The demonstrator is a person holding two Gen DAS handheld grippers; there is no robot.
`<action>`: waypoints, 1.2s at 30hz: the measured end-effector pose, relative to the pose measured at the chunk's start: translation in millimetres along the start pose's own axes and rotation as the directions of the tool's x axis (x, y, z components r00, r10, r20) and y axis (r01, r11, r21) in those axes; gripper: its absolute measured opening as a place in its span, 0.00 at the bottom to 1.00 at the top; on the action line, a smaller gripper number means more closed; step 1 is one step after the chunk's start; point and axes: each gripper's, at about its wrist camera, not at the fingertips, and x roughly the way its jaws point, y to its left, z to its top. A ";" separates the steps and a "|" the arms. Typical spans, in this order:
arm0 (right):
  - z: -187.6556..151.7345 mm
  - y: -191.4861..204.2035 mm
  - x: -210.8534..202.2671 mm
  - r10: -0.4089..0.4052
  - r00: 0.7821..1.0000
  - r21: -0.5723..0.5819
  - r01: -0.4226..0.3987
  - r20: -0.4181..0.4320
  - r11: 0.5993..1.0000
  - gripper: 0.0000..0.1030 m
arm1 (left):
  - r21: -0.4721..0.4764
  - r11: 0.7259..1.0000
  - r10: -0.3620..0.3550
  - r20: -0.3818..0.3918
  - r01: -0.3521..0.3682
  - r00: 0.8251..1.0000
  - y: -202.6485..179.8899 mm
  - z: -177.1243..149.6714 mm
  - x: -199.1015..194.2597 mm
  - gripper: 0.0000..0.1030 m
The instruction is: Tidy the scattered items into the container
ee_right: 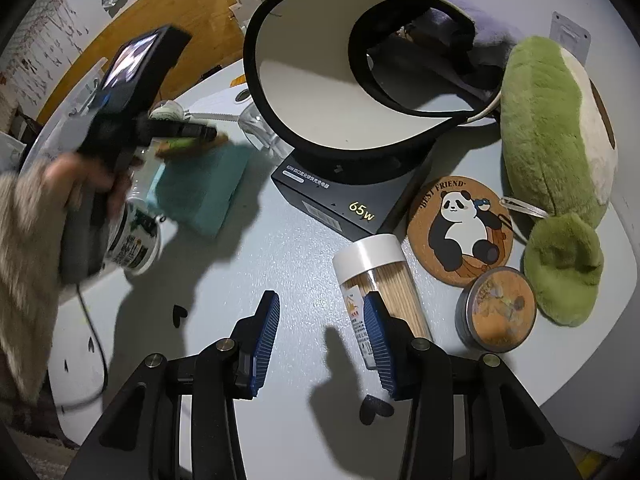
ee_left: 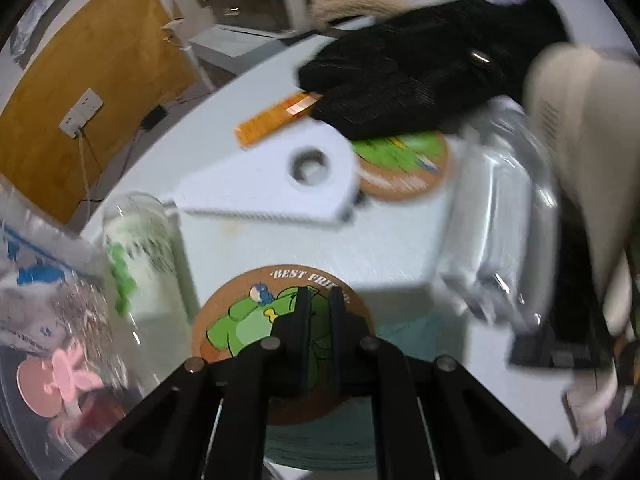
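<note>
My left gripper [ee_left: 320, 320] is shut on a cork coaster with a green cartoon animal [ee_left: 240, 320], its fingers close together over the coaster's face. In the right wrist view the same gripper [ee_right: 200, 134], in a person's hand [ee_right: 80, 184], holds that coaster above a teal box [ee_right: 204, 188]. A clear plastic container [ee_left: 24, 400] with a pink item inside sits at the lower left. My right gripper [ee_right: 320, 320] stands open over bare table, its right finger beside a lying toothpick jar [ee_right: 384, 276]. A panda coaster [ee_right: 460, 232] and a round tin [ee_right: 496, 310] lie further right.
A second green coaster [ee_left: 404, 164], a black glove [ee_left: 400, 80], an orange packet [ee_left: 272, 118] and a white plastic piece [ee_left: 280, 192] lie ahead. A sun visor [ee_right: 340, 80] rests on a black charger box [ee_right: 340, 200]; a green plush [ee_right: 556, 136] lies right.
</note>
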 end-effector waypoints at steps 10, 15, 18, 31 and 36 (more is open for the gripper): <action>-6.8 0.5 -10.6 0.006 1.000 0.013 -0.006 0.026 1.000 0.43 | -0.099 0.952 -0.302 -0.146 0.290 0.942 -53.1 -122.3 -23.9 0.08; -11.9 3.2 -15.2 0.014 0.999 0.009 -0.014 0.029 1.000 0.43 | -0.003 0.961 -0.273 -0.136 0.276 0.952 -63.4 -178.3 -48.6 0.08; -13.8 9.4 -14.6 0.033 0.999 -0.009 -0.032 0.021 0.999 0.43 | -0.063 0.962 -0.271 -0.073 0.267 0.960 -45.5 -190.3 -63.1 0.08; -17.6 53.4 -3.3 0.090 0.996 -0.138 -0.091 -0.017 0.986 0.43 | -0.306 0.944 -0.094 0.109 0.123 0.990 30.7 -115.6 -48.9 0.09; -24.5 51.6 -5.1 0.088 0.996 -0.126 -0.090 -0.024 0.988 0.43 | -0.261 0.965 -0.012 0.089 0.035 0.996 29.8 -81.8 -28.4 0.09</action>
